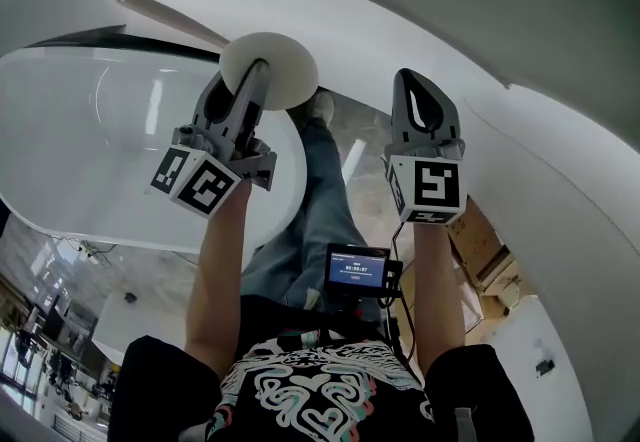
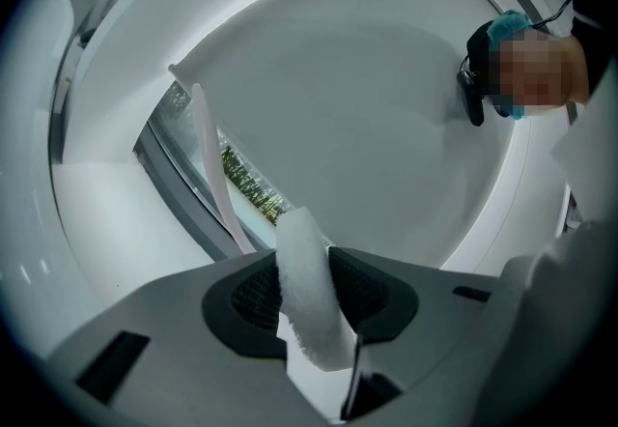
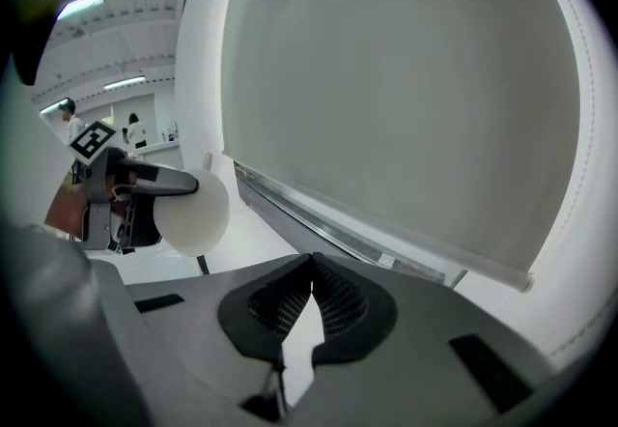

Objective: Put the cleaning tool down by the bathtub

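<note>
A person stood at the right end of a glossy white oval bathtub [image 1: 90, 160]. The left gripper [image 1: 256, 72] was clamped on the rim of a round white cleaning tool with a long pale handle [image 1: 288, 65], held over the tub's right end, the handle slanting far left. The right gripper [image 1: 420, 82], apart to the right, was closed and empty, its jaw tips touching.

The right gripper [image 3: 311, 266] has its jaws meeting at the tips, nothing between. Left of it, the left gripper [image 3: 145, 185] clamps a round white cleaning tool [image 3: 195, 213] before a pale curved wall [image 3: 406, 97].
</note>
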